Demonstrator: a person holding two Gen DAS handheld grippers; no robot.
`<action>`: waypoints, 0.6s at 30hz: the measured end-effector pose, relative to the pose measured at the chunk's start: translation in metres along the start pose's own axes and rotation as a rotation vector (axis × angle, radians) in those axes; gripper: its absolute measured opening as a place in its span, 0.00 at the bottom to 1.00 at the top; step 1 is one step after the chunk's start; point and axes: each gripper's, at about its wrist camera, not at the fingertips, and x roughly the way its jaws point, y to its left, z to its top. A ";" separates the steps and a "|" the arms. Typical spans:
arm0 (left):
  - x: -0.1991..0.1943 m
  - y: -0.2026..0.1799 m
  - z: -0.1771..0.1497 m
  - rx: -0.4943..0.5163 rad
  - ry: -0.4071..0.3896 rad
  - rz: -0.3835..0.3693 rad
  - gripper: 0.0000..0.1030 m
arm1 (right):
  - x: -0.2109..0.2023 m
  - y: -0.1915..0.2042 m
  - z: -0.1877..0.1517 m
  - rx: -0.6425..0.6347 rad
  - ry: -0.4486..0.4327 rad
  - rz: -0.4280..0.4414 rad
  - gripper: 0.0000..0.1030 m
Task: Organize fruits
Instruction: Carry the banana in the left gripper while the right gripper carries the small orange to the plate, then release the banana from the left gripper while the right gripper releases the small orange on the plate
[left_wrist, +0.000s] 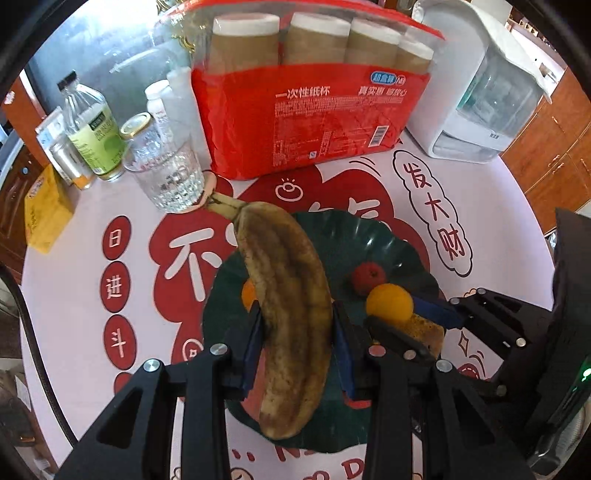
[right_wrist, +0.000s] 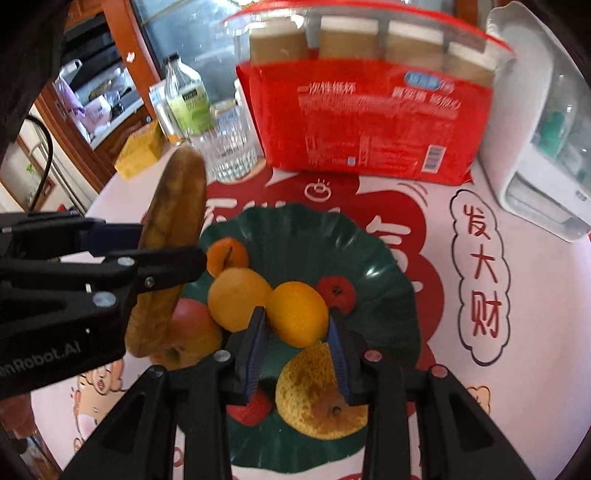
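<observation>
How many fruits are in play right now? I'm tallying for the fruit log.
8: banana in the left gripper, orange in the right gripper; on the green plate two more oranges, two small red fruits, an apple and a pear. Others may be hidden.

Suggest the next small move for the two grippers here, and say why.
Probably lower the left gripper and set the banana on the green plate. It is clamped above the plate, while the right gripper is shut on an orange over the crowded fruit, so the bare far side looks safest.
</observation>
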 end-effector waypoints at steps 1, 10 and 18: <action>0.003 0.000 0.001 0.001 0.003 -0.006 0.32 | 0.004 0.000 0.000 -0.002 0.007 0.003 0.32; 0.028 -0.009 0.000 0.028 0.027 -0.022 0.33 | 0.012 0.003 -0.007 -0.058 -0.021 -0.018 0.33; 0.015 -0.008 -0.002 0.019 -0.023 -0.040 0.55 | 0.000 0.006 -0.013 -0.080 -0.082 -0.001 0.42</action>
